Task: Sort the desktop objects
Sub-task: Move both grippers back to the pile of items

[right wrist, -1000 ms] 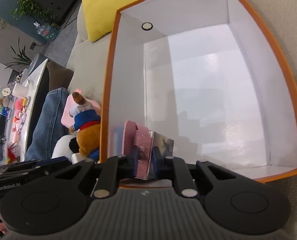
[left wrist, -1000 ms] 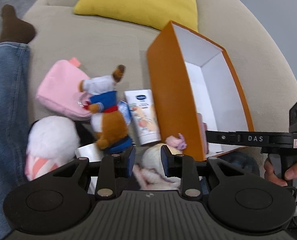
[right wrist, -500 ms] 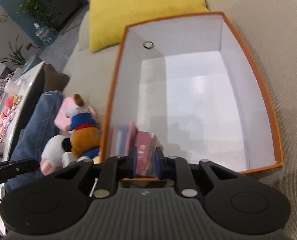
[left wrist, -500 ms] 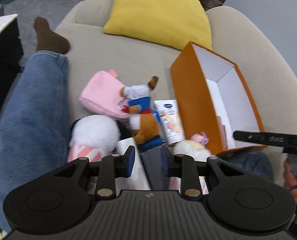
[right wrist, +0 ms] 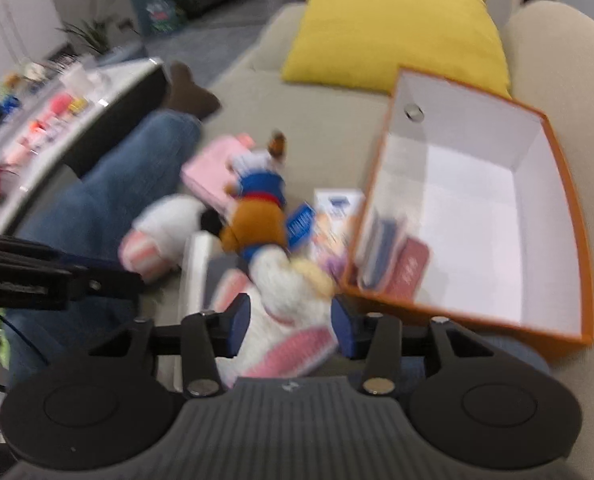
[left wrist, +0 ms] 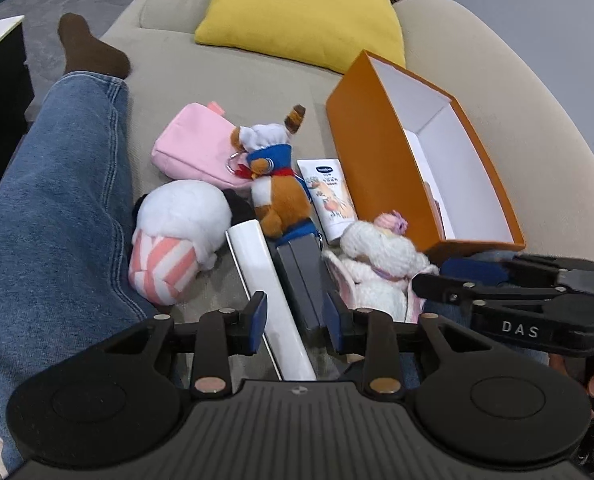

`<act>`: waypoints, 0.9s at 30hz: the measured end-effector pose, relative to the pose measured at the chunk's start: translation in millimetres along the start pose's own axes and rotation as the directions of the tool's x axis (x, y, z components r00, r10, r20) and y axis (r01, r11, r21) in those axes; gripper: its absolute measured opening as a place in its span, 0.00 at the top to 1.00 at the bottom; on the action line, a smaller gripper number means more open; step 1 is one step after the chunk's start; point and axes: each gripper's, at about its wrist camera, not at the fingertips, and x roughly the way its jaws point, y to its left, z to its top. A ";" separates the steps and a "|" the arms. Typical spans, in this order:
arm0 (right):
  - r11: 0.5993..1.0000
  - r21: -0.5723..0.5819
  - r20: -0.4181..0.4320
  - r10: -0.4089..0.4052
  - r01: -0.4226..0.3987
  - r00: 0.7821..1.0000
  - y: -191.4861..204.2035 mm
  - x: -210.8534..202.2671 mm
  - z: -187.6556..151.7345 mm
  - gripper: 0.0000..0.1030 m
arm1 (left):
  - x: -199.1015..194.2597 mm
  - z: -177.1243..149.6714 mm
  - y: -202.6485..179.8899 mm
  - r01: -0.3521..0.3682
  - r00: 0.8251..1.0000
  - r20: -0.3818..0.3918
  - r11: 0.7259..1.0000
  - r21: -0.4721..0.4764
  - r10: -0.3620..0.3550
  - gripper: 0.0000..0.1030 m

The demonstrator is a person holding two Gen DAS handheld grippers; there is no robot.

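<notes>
Sorting in progress on a beige sofa (left wrist: 225, 84), with both hand-held tools lying open over the heap of toys. Right gripper (right wrist: 291, 326), which a second ago was closed on a pink card pack inside the orange box (right wrist: 569, 216), is now hovering outside the box with its jaws spread; the pink card pack (right wrist: 409, 272) is lying at the box's near corner, at 2 o'clock from that gripper, beside a bluish pack, so one item appears delivered. White bunny plush (right wrist: 289, 300) is sitting between the parted fingers, though blur is hiding whether either pad is touching it; it is probably the next object to be picked. Left gripper (left wrist: 295, 318) is likewise standing open, empty, above a white tube-like object (left wrist: 265, 280) and a grey box (left wrist: 301, 276) that are lying side by side between its fingers. Fox plush (left wrist: 281, 196) in blue is lying at 12 o'clock from it, the lotion tube (left wrist: 331, 196) at 1 o'clock just beside the box wall, the pink pouch (left wrist: 193, 148) at 11 o'clock and the striped white plush (left wrist: 177, 240) at 10 o'clock. Most of the heap is still waiting outside the box.
</notes>
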 end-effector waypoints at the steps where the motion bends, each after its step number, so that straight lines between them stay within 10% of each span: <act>1: 0.999 0.043 -0.020 0.017 -0.016 1.000 -4.1 3.9 -2.0 0.54 | 0.6 -0.5 0.3 -0.015 1.000 0.004 1.000 0.008 0.015 0.65; 16: 0.998 -0.014 -0.063 -0.064 0.063 0.996 34.4 30.4 14.3 0.50 | 26.2 16.8 20.5 -0.300 0.951 0.016 0.909 0.289 0.309 0.51; 27: 0.992 -0.104 -0.054 -0.076 0.070 0.996 41.7 43.0 57.9 0.51 | 42.7 53.4 25.3 -0.208 0.974 -0.006 0.908 0.363 0.226 0.49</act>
